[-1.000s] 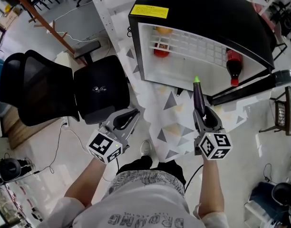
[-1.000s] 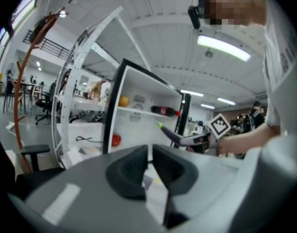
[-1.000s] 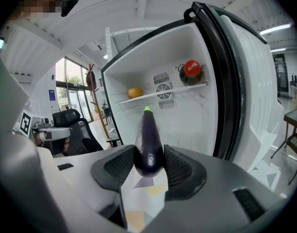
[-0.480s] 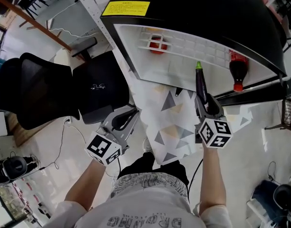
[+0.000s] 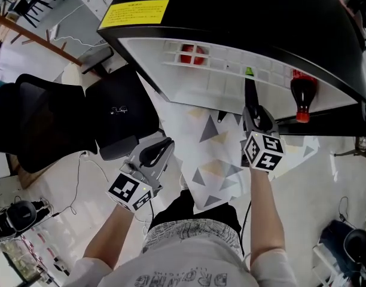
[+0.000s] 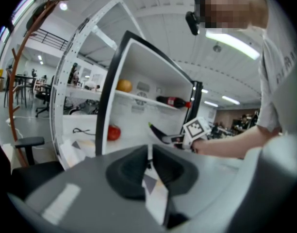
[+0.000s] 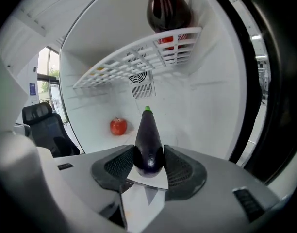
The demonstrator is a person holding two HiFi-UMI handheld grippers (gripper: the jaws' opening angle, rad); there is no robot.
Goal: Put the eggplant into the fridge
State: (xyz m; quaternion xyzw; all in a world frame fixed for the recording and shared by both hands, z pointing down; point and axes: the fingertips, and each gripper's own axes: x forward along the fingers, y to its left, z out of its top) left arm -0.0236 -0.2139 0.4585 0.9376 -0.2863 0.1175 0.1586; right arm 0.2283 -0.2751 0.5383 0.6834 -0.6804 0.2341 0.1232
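Observation:
A dark purple eggplant (image 7: 148, 140) with a green tip is clamped between the pads of my right gripper (image 7: 148, 165), pointing into the open fridge (image 5: 231, 17). In the head view the eggplant (image 5: 250, 91) reaches past the fridge's front edge, under the white wire shelf (image 7: 139, 57); my right gripper (image 5: 253, 113) is just outside the opening. The left gripper view shows the eggplant (image 6: 158, 132) low in the white interior. My left gripper (image 5: 163, 146) hangs back at the left, jaws together and empty.
Inside the fridge are a red apple (image 7: 118, 126) on the floor at the back left, a cola bottle (image 7: 168, 8) on the shelf and a yellow fruit (image 6: 124, 85). A black office chair (image 5: 63, 118) stands left. A patterned mat (image 5: 213, 154) lies before the fridge.
My right gripper has carried the eggplant forward and lower, so its tip is now inside the fridge opening. The left gripper has drifted a little forward.

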